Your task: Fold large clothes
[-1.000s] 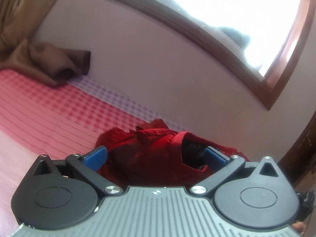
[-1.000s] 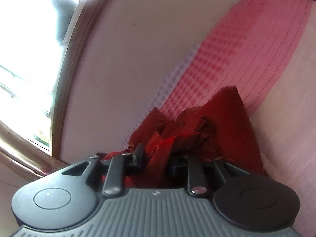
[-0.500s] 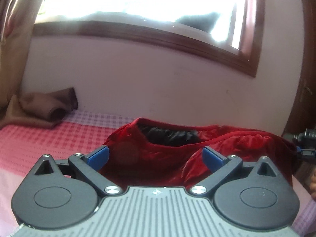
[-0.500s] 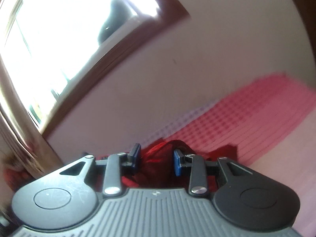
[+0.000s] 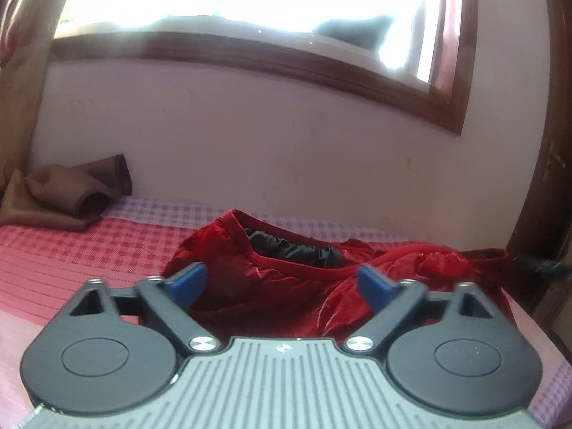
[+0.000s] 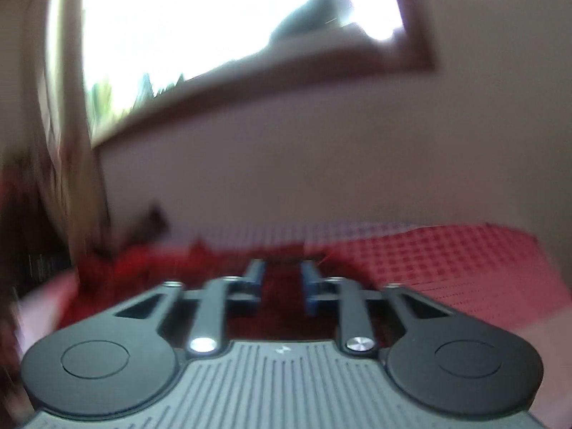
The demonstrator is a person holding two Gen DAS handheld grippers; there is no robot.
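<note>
Your red garment lies crumpled on the bed, below the window. Your left gripper is closing, pads clear of cloth. Your right gripper is closing over red fabric (too blurred to confirm a pinch). A thin bite there could slip during spreading.

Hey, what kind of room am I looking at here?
Likely a bedroom: a checked pink bedspread against the wall, a wood-framed window above it, and a red garment lying on the bed.
</note>
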